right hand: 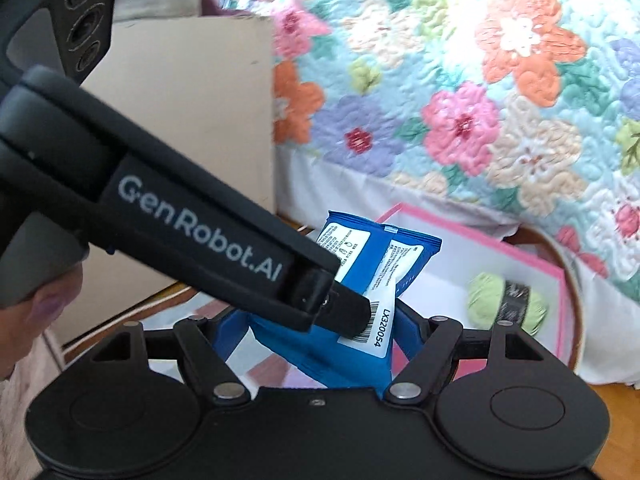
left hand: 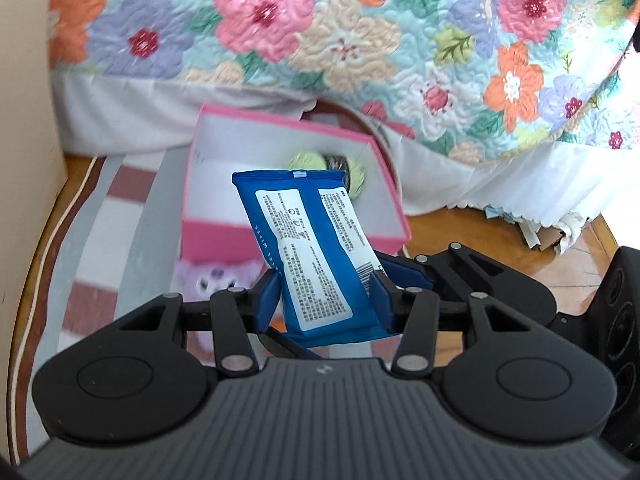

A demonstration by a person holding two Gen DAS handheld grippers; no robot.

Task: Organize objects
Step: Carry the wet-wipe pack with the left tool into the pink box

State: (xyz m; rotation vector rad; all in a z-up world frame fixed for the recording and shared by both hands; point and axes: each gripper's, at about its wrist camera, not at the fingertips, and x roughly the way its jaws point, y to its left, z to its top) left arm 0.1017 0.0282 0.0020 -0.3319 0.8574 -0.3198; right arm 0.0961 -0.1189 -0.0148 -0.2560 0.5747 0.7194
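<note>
Blue-padded fingers (left hand: 269,300) of the left gripper (left hand: 326,298) pinch the blue wet-wipes pack (left hand: 310,248) low across its width; the right gripper (right hand: 320,334) brackets it too, contact uncertain. Light, soft and slick, it likely holds best mid-body, with the pink box (left hand: 390,184) at twelve o'clock holding green yarn (right hand: 506,302).

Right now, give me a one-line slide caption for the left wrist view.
Left gripper shut on a blue wipes pack, held above a pink box containing green yarn.
</note>
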